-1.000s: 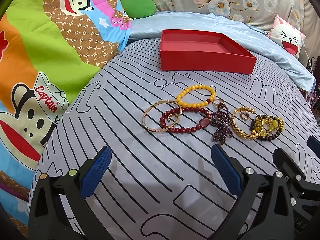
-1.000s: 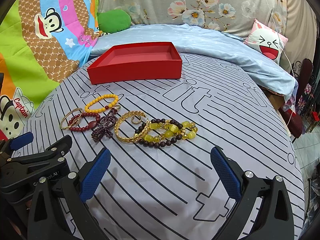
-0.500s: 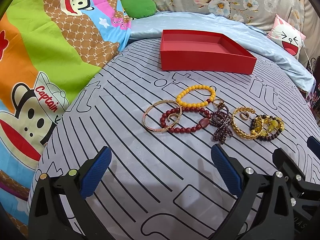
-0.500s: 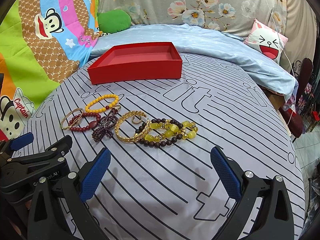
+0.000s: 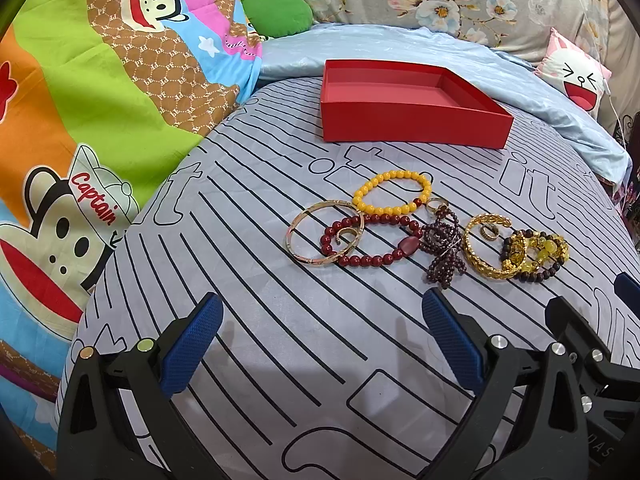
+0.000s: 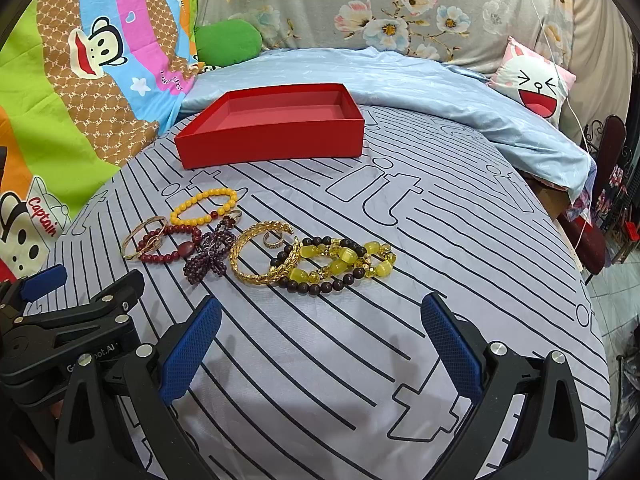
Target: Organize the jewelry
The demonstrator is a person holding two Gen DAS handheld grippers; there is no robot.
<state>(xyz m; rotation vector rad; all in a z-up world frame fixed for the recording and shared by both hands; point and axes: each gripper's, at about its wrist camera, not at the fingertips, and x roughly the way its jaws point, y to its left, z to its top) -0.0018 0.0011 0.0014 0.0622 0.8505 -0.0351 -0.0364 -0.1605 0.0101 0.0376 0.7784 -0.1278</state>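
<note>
The red box (image 5: 412, 128) sits empty at the far side; all the bracelets (image 5: 400, 224) lie on the bed; both the left tool (image 5: 320, 344) and the right tool (image 6: 316, 340) gape wide, holding nothing.

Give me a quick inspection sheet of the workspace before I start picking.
Surface: striped grey sheet on a bed.
Job's things: red box, nothing in it; bracelets clustered, overlapping, in front of it.
Clutter: nothing seen.
Grippers: left hand-held gripper and right hand-held gripper open, holding nothing, short of the bracelets.
Cables: thin white cord by the bunny pillow.
Surroundings: cartoon blanket, blue quilt, green cushion.
</note>
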